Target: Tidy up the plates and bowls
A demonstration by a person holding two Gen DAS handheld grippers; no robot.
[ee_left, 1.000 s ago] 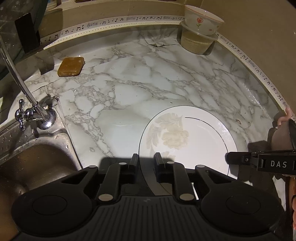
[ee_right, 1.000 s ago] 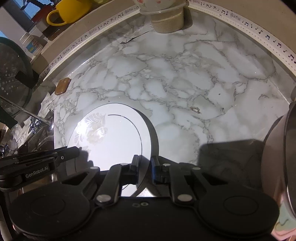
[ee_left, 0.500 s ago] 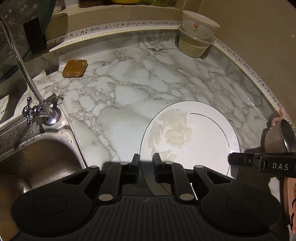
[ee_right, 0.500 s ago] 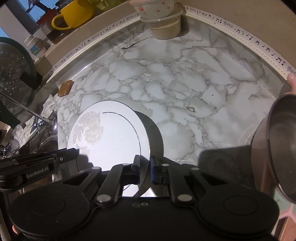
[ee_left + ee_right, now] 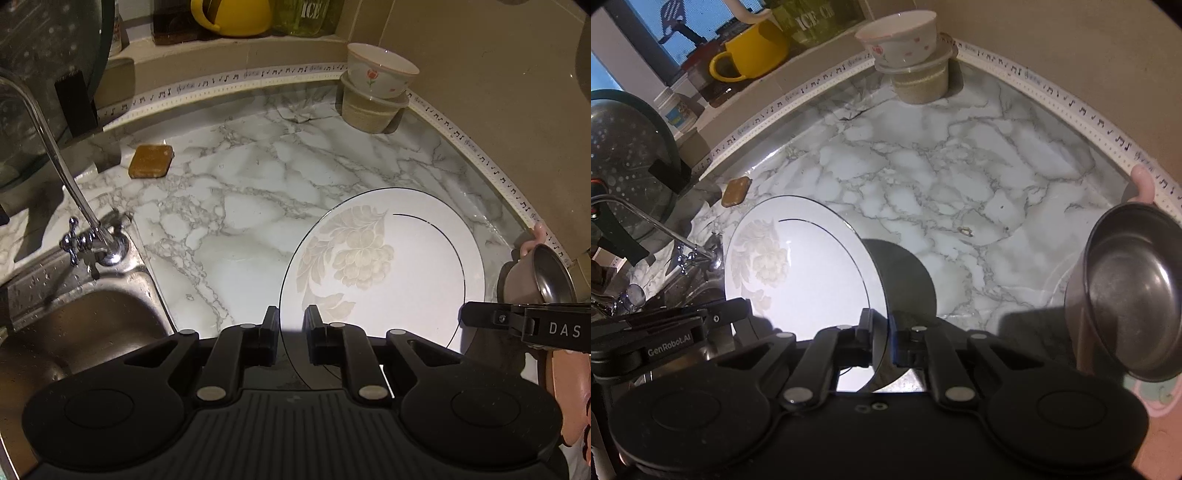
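Both the left tool (image 5: 291, 334) and the right tool (image 5: 889, 341) are nearly closed on opposite near edges of the white plate (image 5: 388, 266), sharing its weight, holding it tilted above the marble surface (image 5: 258, 206), likely to carry it toward stacking.

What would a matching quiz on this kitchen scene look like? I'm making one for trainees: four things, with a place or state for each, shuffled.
Things:
1. white plate
2. flowered bowl
3. brown sponge
4. yellow mug

Places or states:
A. on the ledge behind the counter
B. stacked on a lidded container
C. gripped at its rim by both grippers
D. lying flat on the marble near the faucet

Pairs: 1-C, 2-B, 3-D, 4-A
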